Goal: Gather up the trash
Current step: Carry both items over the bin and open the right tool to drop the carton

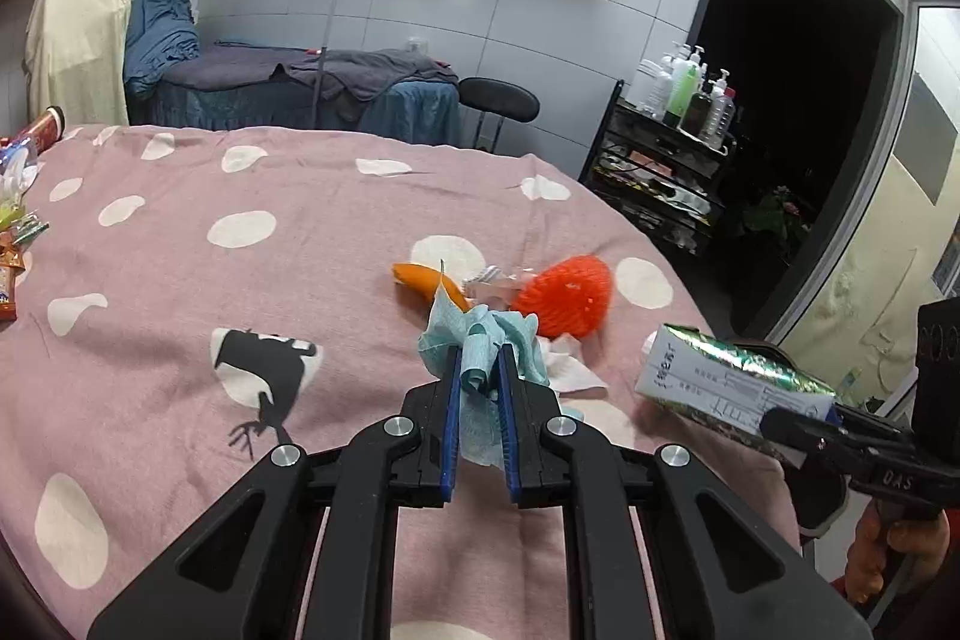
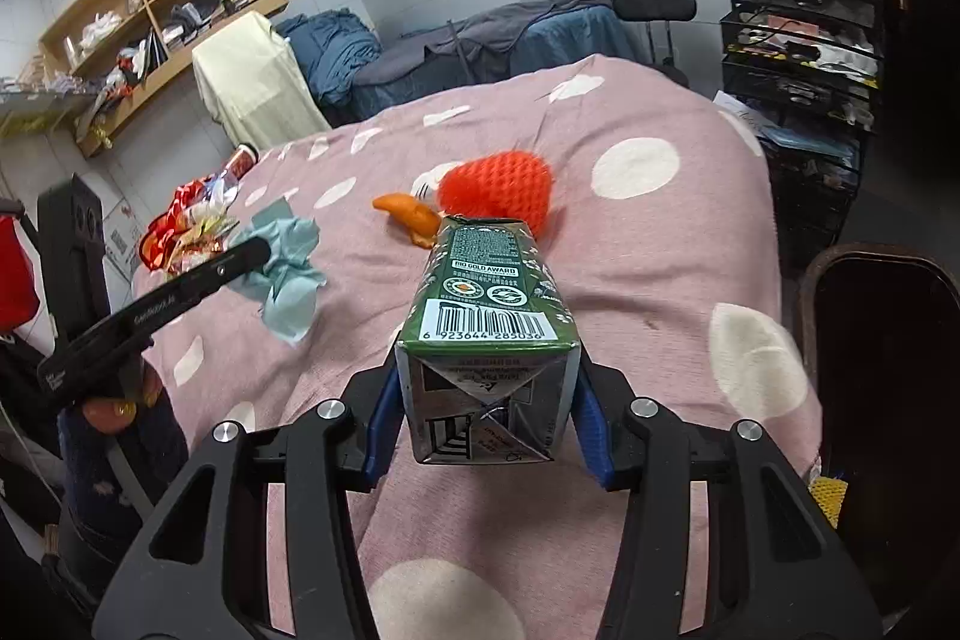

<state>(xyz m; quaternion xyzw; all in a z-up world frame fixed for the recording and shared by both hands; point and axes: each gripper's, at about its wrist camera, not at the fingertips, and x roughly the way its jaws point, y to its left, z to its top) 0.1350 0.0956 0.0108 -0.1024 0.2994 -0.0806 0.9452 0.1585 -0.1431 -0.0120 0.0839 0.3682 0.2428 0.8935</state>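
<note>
The left gripper (image 1: 480, 370) pinches a blue tissue (image 1: 480, 340) above the bed (image 1: 180, 250); the right gripper (image 2: 486, 418) clamps a green carton (image 2: 489, 304). Keep both grips firm and carry them level to the dark bin (image 2: 888, 400) at the right, carton bottom seated between the pads, before releasing

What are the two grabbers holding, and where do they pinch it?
The left gripper pinches a crumpled blue tissue by its bunched middle. The right gripper squeezes a green drink carton by the two sides near its bottom end.
</note>
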